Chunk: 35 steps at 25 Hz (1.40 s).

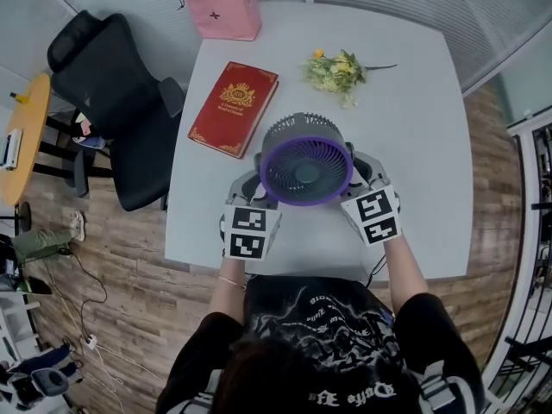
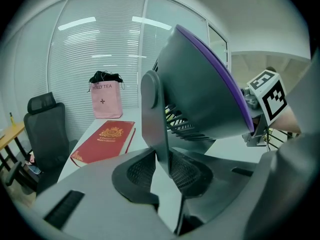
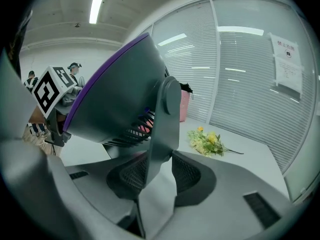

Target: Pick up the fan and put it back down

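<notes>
Print on pink bag (image 1: 226, 7) — "LLY TEA"; red book (image 1: 234, 109) title — too small.

The white table (image 1: 414, 145) carries four things: one fan (image 1: 304, 164), one red book (image 1: 234, 108), one pink bag (image 1: 224, 5) and one bunch of yellow flowers (image 1: 335, 71) (its single blooms are too small to count). There are two grippers, the left gripper (image 1: 247, 190) and the right gripper (image 1: 369, 178), each bearing one marker cube (image 1: 248, 233), so two cubes in all. On the floor stands one black office chair (image 1: 112, 102), and one yellow-topped side table (image 1: 26, 136) shows at the left edge, which makes two tables.
</notes>
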Tool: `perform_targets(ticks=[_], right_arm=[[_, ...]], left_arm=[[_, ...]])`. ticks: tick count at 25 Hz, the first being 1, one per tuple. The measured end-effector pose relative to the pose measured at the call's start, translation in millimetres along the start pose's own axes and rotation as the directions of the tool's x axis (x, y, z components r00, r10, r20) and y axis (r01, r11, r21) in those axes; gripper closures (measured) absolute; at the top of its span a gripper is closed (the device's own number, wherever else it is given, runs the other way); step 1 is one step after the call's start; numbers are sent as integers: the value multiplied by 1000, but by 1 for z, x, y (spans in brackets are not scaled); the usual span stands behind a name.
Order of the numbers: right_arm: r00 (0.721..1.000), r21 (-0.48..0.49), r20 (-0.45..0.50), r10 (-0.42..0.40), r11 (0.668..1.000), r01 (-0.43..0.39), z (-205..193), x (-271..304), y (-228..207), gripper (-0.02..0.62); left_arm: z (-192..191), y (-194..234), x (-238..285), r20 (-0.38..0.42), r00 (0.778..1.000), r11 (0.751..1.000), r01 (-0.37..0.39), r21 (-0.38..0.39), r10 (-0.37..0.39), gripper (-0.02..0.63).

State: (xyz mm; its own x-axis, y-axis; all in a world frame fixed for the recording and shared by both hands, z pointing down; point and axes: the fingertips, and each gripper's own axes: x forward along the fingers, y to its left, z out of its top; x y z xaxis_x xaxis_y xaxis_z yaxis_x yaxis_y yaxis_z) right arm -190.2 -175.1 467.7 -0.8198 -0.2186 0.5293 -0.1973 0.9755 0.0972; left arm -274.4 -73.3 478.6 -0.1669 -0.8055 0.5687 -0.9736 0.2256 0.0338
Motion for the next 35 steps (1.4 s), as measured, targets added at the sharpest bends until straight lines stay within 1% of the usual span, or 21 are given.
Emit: perform_targets(ticks=[3, 6, 10, 13, 18, 24, 27, 35], right_arm=[[1000, -3, -15, -6, 1000, 6, 2, 11, -7, 463], [1000, 18, -19, -14, 1000, 14, 3, 21, -16, 463], [999, 33, -32, -22, 999, 23, -1, 36, -29, 469], [999, 49, -39, -22, 998, 24, -7, 50, -36, 472], [999, 79, -52, -12, 997, 16, -18, 76, -43, 476], [999, 90, -49, -2, 996, 6, -17, 102, -57, 479], [999, 84, -44, 8, 996, -4, -14, 113, -64, 479], [998, 96, -62, 18, 995, -12, -25, 142, -77, 479]], left_arm=[[6, 6, 9, 1, 1000, 1000, 5, 5, -5, 529], [11, 12, 22, -5, 1000, 1000, 14, 9, -14, 529], [14, 17, 40, -12, 1000, 1000, 26, -9, -26, 529], [10, 22, 55, -27, 1000, 1000, 16, -17, -16, 531], [-2, 34, 82, -72, 997, 1000, 14, -17, -15, 529], [0, 48, 107, -61, 998, 999, 19, -41, -22, 529], [2, 54, 117, -63, 998, 999, 7, -50, -11, 529], [0, 66, 146, -81, 997, 1000, 1, -29, -3, 529]])
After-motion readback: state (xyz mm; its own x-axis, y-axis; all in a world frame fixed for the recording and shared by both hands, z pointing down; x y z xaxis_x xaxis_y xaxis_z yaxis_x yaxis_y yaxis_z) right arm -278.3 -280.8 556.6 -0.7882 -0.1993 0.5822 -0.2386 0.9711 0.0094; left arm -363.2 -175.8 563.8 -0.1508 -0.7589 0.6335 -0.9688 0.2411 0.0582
